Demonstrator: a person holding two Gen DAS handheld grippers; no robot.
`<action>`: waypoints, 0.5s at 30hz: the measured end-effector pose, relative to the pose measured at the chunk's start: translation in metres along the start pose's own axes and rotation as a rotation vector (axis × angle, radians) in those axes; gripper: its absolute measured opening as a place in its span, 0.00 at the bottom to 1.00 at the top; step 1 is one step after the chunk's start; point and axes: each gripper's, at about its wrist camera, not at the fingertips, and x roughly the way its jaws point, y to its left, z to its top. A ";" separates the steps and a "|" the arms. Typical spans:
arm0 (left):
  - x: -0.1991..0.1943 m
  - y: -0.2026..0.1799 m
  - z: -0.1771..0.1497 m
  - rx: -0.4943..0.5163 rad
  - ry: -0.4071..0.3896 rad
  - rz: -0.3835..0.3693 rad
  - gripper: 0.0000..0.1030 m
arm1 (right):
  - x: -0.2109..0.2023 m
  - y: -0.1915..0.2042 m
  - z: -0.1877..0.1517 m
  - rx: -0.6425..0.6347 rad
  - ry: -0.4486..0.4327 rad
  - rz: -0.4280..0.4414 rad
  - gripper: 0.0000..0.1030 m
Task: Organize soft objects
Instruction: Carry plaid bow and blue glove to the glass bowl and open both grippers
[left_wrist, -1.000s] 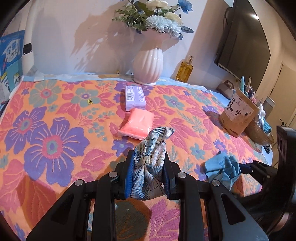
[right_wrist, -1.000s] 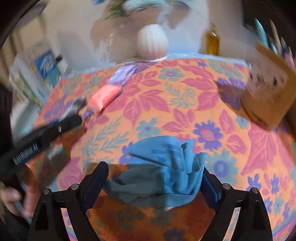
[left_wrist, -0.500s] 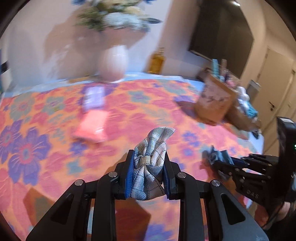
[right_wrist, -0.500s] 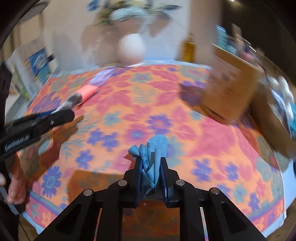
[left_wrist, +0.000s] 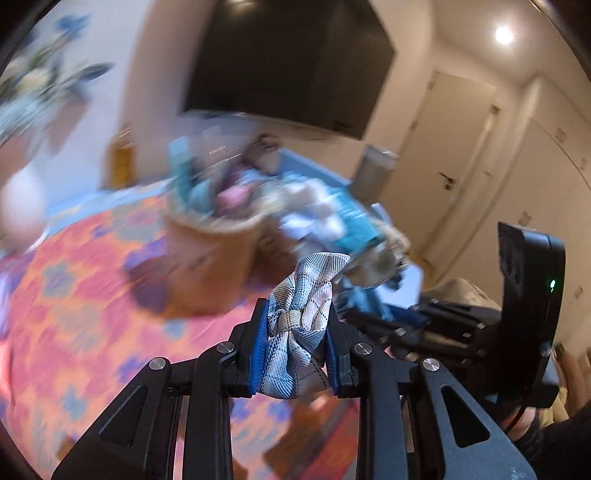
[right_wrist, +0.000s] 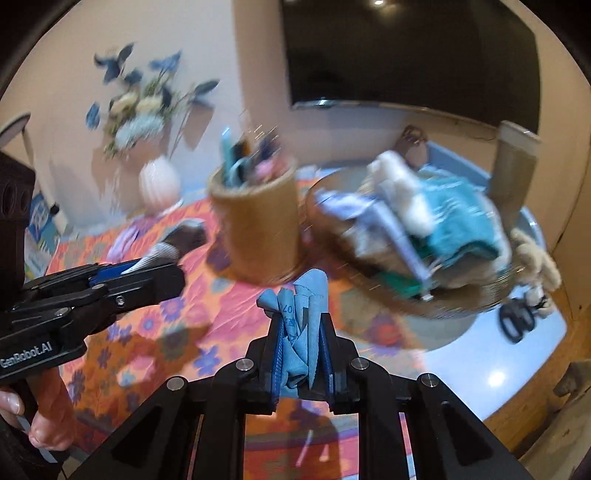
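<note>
While both claws are clamped, the left gripper (left_wrist: 293, 343) on a bunched plaid cloth (left_wrist: 301, 332) and the right gripper (right_wrist: 302, 354) on a folded blue cloth (right_wrist: 299, 325), the wicker basket (right_wrist: 436, 299) heaped with soft things sits just ahead, beside the table's near corner. Each cloth is pinched only by its gathered middle, so a loose tail could snag the basket rim or the pen holder (right_wrist: 258, 229) standing just left of it. The basket looks overfull; added cloths may slide off. Open room lies above the basket; a pair of scissors (right_wrist: 515, 317) lies just beside it.
</note>
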 end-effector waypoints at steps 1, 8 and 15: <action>0.006 -0.008 0.009 0.015 0.001 -0.009 0.23 | -0.005 -0.008 0.004 0.013 -0.016 -0.005 0.17; 0.051 -0.038 0.064 0.038 0.009 0.033 0.23 | -0.017 -0.065 0.047 0.118 -0.111 -0.088 0.17; 0.088 -0.045 0.093 0.024 0.015 0.055 0.23 | 0.009 -0.120 0.104 0.229 -0.150 -0.106 0.17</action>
